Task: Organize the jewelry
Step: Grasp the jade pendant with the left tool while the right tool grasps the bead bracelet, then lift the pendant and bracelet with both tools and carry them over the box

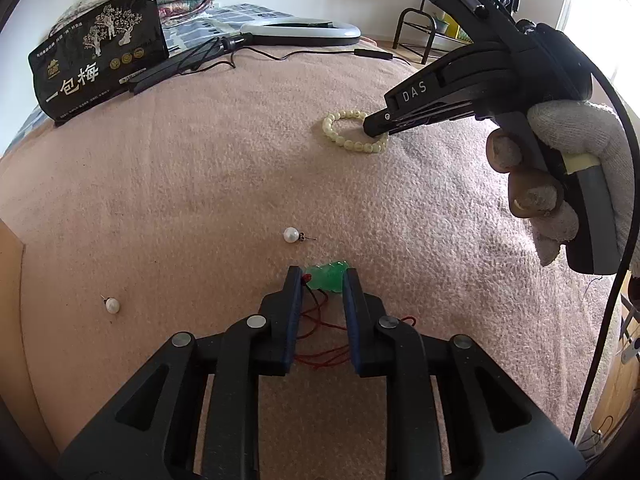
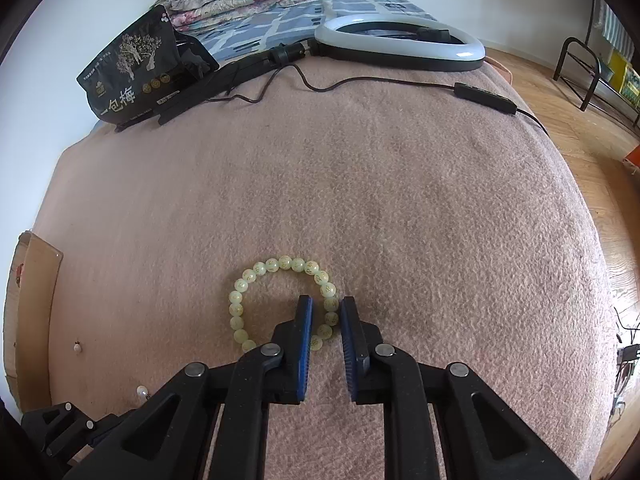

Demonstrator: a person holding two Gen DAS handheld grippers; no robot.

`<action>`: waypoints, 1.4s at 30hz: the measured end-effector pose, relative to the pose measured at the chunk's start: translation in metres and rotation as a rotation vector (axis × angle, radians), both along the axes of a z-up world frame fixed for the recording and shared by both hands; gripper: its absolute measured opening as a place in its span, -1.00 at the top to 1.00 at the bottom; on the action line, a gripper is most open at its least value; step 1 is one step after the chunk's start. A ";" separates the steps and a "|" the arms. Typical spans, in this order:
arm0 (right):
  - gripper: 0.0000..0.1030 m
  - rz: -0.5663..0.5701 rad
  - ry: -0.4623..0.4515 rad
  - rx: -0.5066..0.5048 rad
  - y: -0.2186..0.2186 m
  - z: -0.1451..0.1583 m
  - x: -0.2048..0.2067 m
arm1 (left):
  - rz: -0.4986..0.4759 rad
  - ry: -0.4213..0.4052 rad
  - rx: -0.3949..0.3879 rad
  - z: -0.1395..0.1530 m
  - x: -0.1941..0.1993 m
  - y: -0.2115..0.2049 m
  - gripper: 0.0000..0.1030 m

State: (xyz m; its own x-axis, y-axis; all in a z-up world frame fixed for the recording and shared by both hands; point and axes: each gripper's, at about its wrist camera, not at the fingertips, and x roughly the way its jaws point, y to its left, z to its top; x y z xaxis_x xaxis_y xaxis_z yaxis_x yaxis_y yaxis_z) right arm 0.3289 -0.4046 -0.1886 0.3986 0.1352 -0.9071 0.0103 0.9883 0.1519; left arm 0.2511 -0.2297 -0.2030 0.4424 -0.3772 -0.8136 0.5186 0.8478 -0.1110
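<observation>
On the pink blanket [image 1: 200, 184], the left gripper [image 1: 322, 280] is clenched on a green jade pendant [image 1: 328, 278], whose red cord [image 1: 320, 332] trails back between its fingers, while the right gripper [image 2: 326, 306] is clamped on the near-right side of a pale bead bracelet [image 2: 256, 276] lying flat right of centre. Two pearl earrings lie loose, one [image 1: 291, 235] just beyond the pendant, the other [image 1: 112, 305] well to its left. A cardboard box [image 2: 28, 300] shows only a wall at the left edge, contents unseen; a black snack pouch [image 1: 100, 56] stands at far left.
</observation>
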 end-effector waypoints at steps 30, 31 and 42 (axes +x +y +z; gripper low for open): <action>0.90 0.001 -0.063 0.017 0.000 0.025 -0.015 | 0.066 -0.038 -0.011 0.019 -0.008 0.017 0.39; 0.90 0.000 -0.068 0.022 0.000 0.028 -0.016 | 0.069 -0.042 -0.016 0.022 -0.009 0.020 0.39; 0.91 0.019 -0.123 0.033 0.011 0.064 -0.045 | 0.105 -0.105 -0.038 0.056 -0.028 0.050 0.39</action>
State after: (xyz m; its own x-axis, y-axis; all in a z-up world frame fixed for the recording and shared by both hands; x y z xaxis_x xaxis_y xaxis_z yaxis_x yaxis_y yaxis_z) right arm 0.2841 -0.3934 -0.1249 0.5040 0.1727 -0.8463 -0.0293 0.9827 0.1831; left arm 0.2232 -0.1802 -0.1467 0.5632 -0.3537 -0.7468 0.4375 0.8943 -0.0936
